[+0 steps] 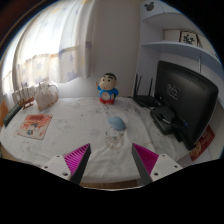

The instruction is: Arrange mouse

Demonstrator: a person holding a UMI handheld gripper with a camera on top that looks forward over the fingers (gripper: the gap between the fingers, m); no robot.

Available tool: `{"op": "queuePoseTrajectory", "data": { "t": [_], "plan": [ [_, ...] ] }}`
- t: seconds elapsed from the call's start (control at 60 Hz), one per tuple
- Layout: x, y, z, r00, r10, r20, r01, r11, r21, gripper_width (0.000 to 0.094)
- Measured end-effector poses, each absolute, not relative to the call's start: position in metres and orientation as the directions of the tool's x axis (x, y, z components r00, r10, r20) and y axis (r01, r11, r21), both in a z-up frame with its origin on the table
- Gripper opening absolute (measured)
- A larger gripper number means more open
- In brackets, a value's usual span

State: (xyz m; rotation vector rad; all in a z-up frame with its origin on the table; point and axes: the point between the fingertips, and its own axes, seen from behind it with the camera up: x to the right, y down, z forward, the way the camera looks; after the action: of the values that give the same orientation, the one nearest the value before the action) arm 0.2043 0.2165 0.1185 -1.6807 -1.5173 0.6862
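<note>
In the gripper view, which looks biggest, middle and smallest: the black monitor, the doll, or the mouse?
1. Black monitor, clearly the biggest.
2. Doll.
3. Mouse, just ahead of the open gripper.
The doll and mouse look close in size, and the mouse sits nearer the camera, so their order is unsure.

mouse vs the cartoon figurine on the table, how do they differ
The pale grey-blue computer mouse lies low and flat just ahead of the open gripper; the red, blue and yellow cartoon figurine stands upright farther back. The mouse is plain and muted, the figurine multicoloured. Both rest on the white table.
</note>
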Motion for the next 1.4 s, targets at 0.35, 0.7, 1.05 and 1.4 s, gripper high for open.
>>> {"op": "queuePoseTrajectory", "data": {
  "t": [0.35,0.7,1.05,1.4],
  "plan": [
    [0.115,0.269,0.051,0.094,0.991,0.099,0.498,0.039,-0.866,0.0854],
    [0.026,0.297,0.0,0.058,0.995,0.076,0.55,0.032,-0.834,0.085],
    [-0.046,0.311,-0.012,0.037,0.997,0.072,0.581,0.037,-0.813,0.0813],
    [-0.058,0.295,-0.015,0.014,0.998,0.054,0.594,0.035,-0.804,0.0496]
  ]
}}
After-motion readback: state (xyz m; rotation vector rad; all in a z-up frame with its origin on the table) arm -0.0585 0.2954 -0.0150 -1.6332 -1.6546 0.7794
